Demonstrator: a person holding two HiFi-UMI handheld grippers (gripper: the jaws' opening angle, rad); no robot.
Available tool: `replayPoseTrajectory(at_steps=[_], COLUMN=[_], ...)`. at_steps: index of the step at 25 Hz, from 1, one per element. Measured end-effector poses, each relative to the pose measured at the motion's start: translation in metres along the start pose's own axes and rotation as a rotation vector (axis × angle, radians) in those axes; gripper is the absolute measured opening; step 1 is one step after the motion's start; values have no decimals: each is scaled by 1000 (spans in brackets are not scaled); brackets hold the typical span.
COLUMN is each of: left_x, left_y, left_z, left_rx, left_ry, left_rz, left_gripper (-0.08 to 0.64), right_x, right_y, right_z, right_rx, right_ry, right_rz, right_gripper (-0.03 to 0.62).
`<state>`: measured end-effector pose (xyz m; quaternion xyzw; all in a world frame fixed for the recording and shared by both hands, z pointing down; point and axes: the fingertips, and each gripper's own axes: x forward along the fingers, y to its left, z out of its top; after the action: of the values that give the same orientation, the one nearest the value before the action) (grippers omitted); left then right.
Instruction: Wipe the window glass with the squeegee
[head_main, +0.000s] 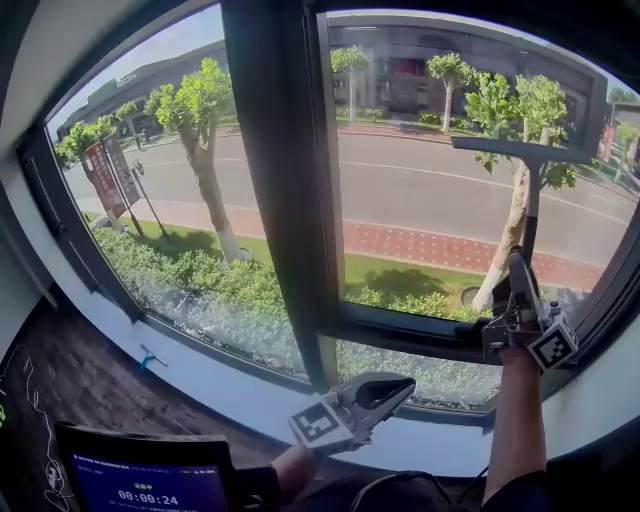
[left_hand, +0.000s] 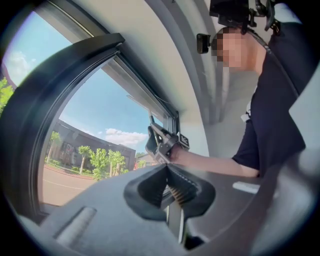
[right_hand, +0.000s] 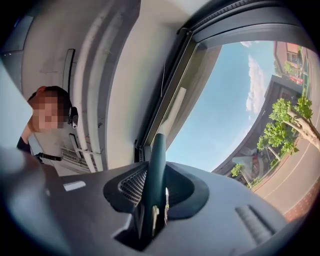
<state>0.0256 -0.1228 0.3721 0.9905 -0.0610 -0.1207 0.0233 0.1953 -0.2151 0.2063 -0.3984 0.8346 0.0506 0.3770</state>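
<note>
Clearly, the squeegee was a slim dark-teal T, its narrow blade lying level in front of the right pane at the top of a straight handle. I had my right gripper clamped on the lower end of that handle, which ran up between the two fingers and past their tips. My left gripper sat low by the sill, pinched shut on nothing.

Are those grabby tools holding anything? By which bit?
The right tool grips the squeegee by the lower end of its handle. The left tool is shut, holding nothing.
</note>
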Motion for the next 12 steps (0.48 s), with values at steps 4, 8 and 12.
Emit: replayPoseTrajectory(at_steps=[4, 8, 12], left_x=[-6, -9, -12], left_y=[8, 16, 22], left_z=[3, 8, 11], left_rx=[15, 25, 45], left_ry=[-13, -13, -17], left_rz=[29, 58, 78], left_gripper=[3, 3, 3], right_x=[40, 75, 99], right_y=[3, 3, -1], right_z=[8, 20, 36], right_rx=[-3, 0, 1], right_ry=[-19, -56, -109], right_rz=[61, 100, 113], right_gripper=[94, 94, 94])
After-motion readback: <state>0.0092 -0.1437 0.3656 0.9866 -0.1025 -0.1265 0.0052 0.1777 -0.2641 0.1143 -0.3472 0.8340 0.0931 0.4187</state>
